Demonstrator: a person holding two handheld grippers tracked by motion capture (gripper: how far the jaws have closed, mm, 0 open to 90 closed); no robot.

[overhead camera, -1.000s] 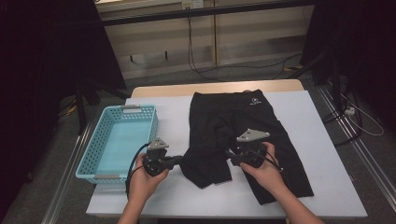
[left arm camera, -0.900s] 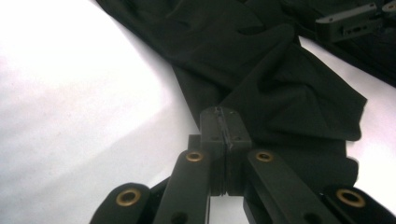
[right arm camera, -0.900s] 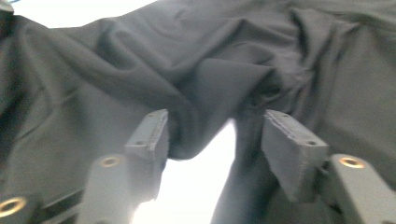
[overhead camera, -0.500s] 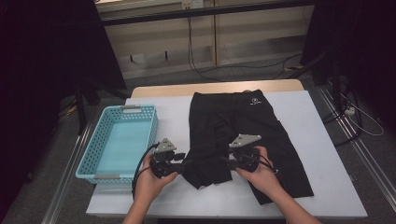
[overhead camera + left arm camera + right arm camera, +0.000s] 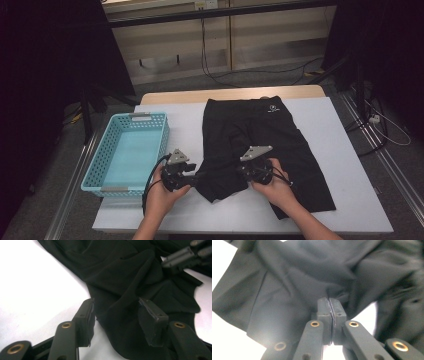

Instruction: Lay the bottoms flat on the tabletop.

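Observation:
Black shorts (image 5: 265, 135) lie flat on the white table, waistband at the far side, with the left leg bunched into a fold near the front. My left gripper (image 5: 194, 179) is at the left edge of that fold. Its jaws (image 5: 116, 302) have just been opening and stand apart, with loose black fabric (image 5: 120, 270) between them and not pressed. My right gripper (image 5: 242, 172) is at the right side of the fold. Its jaws (image 5: 329, 300) have just closed and pinch a ridge of the shorts (image 5: 294, 277) at their tips.
A light blue plastic basket (image 5: 95, 175) stands on the left part of the table, close to my left hand. Bare white tabletop (image 5: 330, 120) runs right of the shorts. The right gripper's fingers (image 5: 182, 255) show at the top right of the left gripper view.
Both grippers have edged slightly inward toward the bunched leg. The shorts lie much as before.

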